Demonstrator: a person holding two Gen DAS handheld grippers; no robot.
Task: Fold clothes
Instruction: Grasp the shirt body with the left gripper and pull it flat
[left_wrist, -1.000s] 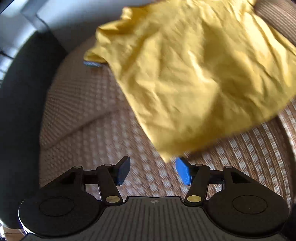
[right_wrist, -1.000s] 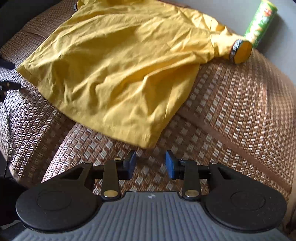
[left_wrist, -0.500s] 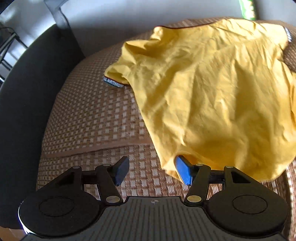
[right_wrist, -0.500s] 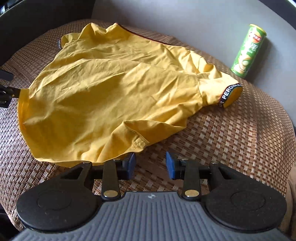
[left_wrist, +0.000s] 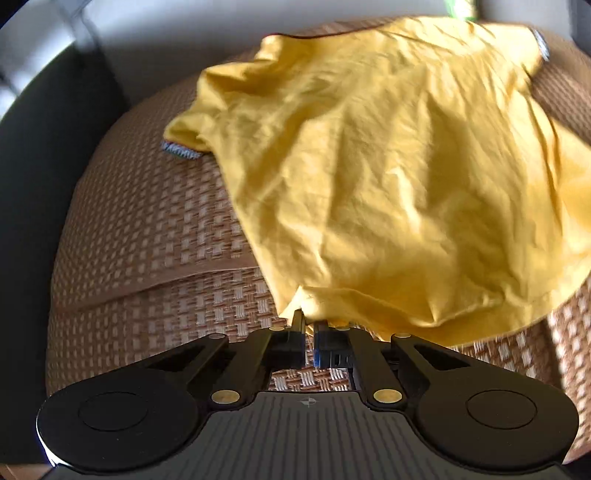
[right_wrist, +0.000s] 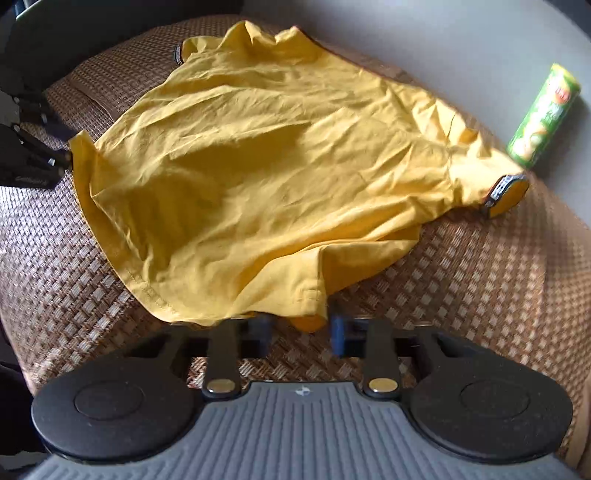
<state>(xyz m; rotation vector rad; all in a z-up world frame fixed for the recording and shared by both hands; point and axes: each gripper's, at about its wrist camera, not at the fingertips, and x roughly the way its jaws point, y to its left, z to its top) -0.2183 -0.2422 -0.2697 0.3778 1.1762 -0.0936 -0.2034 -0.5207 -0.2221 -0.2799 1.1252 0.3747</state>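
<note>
A crumpled yellow T-shirt (left_wrist: 388, 166) lies spread on a woven brown seat mat (left_wrist: 147, 240). In the left wrist view my left gripper (left_wrist: 309, 332) is shut on the shirt's near hem corner. The right wrist view shows the same shirt (right_wrist: 277, 166), with the left gripper (right_wrist: 68, 158) pinching its left corner. My right gripper (right_wrist: 300, 330) stands open at the other hem corner, and a fold of yellow cloth hangs between its blue pads (right_wrist: 337, 328). A sleeve cuff with a dark lettered band (right_wrist: 498, 188) points right.
A green snack can (right_wrist: 543, 118) stands by the grey backrest at the right, close to the sleeve. The dark sofa arm (left_wrist: 37, 184) rises on the left. Bare woven mat (right_wrist: 480, 295) stretches to the right of the shirt.
The left gripper has gone from open to shut on the hem corner. Both grippers have come closer to the shirt's near hem, and the right one now has cloth between its open fingers.
</note>
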